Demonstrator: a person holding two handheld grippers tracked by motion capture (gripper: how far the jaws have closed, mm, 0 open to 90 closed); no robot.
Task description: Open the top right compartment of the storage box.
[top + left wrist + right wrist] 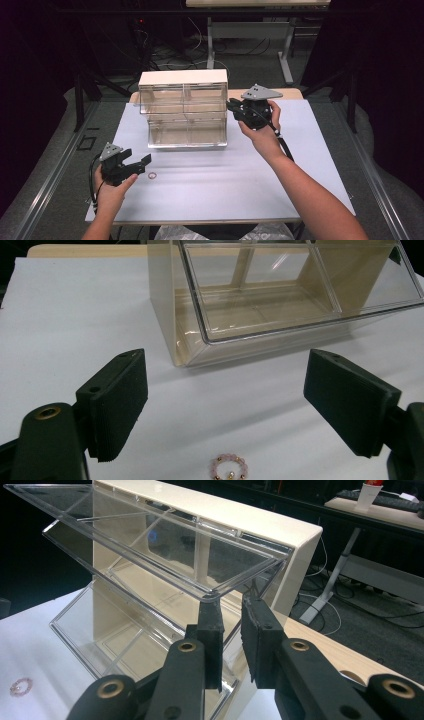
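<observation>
The bead ring (152,175) lies flat on the white table (225,200) in the lower left of the high view, just to the right of the left gripper (141,163), whose jaws stand wide with nothing between them. In the left gripper view it sits at bottom centre. The right gripper (234,106), jaws narrowly apart, is at the right corner of the clear drawer box (183,107), beside its raised flap, well apart from the ring; the left hand is nearer.

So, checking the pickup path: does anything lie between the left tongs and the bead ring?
Nothing: in the left gripper view, only bare white table separates the open left tongs from the pink bead ring.
</observation>
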